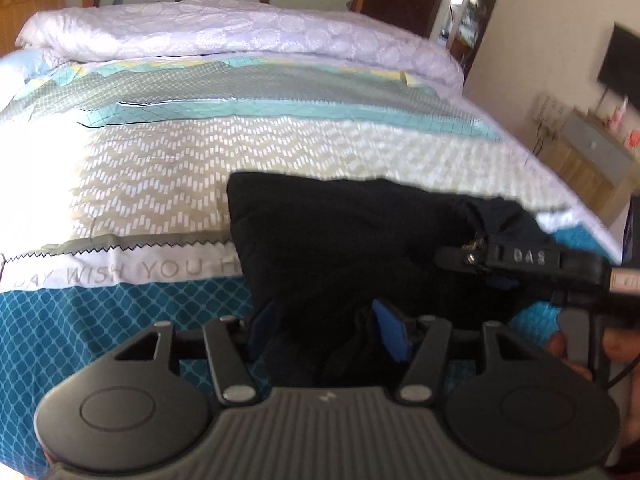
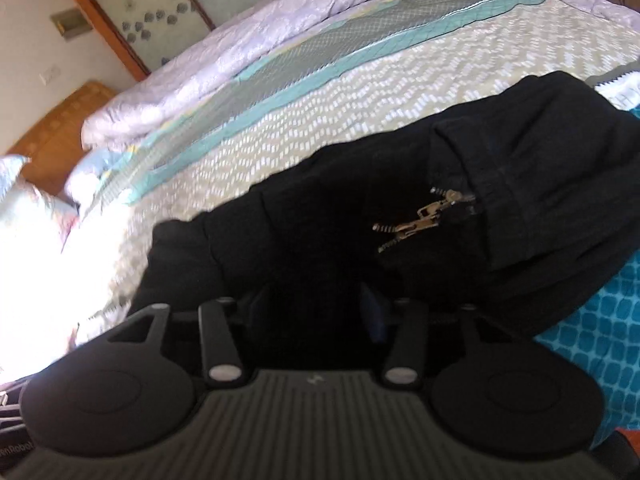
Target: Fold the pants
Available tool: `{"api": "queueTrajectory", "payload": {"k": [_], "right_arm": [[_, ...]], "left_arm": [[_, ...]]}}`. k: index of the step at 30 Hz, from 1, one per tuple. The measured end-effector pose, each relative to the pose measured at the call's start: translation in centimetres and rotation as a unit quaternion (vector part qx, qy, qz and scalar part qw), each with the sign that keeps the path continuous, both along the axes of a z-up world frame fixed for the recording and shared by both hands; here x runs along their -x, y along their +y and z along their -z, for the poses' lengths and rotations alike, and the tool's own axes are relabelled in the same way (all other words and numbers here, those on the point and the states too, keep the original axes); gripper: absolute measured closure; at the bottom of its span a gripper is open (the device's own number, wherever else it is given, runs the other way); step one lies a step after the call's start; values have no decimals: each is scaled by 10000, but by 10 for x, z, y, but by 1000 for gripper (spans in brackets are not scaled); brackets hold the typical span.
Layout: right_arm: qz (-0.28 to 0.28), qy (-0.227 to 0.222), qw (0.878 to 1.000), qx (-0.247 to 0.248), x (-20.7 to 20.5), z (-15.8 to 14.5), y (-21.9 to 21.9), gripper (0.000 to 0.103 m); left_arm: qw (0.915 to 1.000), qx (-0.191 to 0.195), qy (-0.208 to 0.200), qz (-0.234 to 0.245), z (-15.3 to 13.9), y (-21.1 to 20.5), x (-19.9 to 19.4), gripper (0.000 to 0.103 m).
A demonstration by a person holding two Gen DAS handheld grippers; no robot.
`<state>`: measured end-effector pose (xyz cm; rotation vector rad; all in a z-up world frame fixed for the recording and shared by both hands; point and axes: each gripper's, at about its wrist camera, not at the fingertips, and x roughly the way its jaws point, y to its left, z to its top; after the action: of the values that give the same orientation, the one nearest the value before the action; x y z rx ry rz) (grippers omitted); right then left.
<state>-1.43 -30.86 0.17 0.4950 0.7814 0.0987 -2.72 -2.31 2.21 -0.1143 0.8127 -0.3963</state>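
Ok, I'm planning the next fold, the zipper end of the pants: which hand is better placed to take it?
Probably the right: the zipper lies just ahead of the right tool, on the pants. The left tool sits at their near edge, farther from the zipper.

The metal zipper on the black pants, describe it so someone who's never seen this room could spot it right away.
Start at the bed with its patterned cover of beige zigzags and teal bands. On its near part lies a bundle of black pants. The zipper sits where the cloth folds over near the waistband: a small brass-coloured pull with short rows of teeth, the only shiny metal on the dark fabric.
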Motion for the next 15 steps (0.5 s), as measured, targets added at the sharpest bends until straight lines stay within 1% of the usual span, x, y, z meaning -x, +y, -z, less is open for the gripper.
{"api": "queueTrajectory", "payload": {"k": [2, 4, 6, 8, 9, 10, 12, 13, 14, 15], "right_arm": [[138, -233, 9996, 13, 7, -10, -2, 50], [80, -586, 9982, 86, 16, -21, 0, 50], [-110, -831, 9963, 200, 21, -27, 6, 51], [-362, -935, 9946, 269, 23, -29, 15, 56], [-508, -960, 9936, 295, 23, -28, 20, 61], [-642, -958, 9928, 318, 23, -27, 24, 64], [-866, -837, 9920, 367, 20, -21, 31, 66], [-964, -666, 9921, 453, 16, -16, 34, 66], [-1053, -388, 9919, 596, 9, -6, 36, 66], [-1094, -223, 9917, 637, 7, 3, 36, 66]], "left_arm": [[9991, 293, -109, -272, -14, 15, -4, 48], [9978, 471, -201, -422, -26, 22, -14, 48], [9977, 470, -207, -450, -33, 20, -28, 51], [9983, 361, -282, -346, -34, 7, -40, 51], [9987, 286, -322, -271, -33, 0, -45, 51], [9991, 211, -310, -195, -28, -9, -49, 52], [9998, 162, -137, 19, -15, -25, -58, 52], [9998, 133, 12, 128, -4, -32, -63, 52], [9996, 42, 192, 190, 8, -39, -68, 52], [9990, -126, 393, 183, 22, -45, -72, 52]]}}
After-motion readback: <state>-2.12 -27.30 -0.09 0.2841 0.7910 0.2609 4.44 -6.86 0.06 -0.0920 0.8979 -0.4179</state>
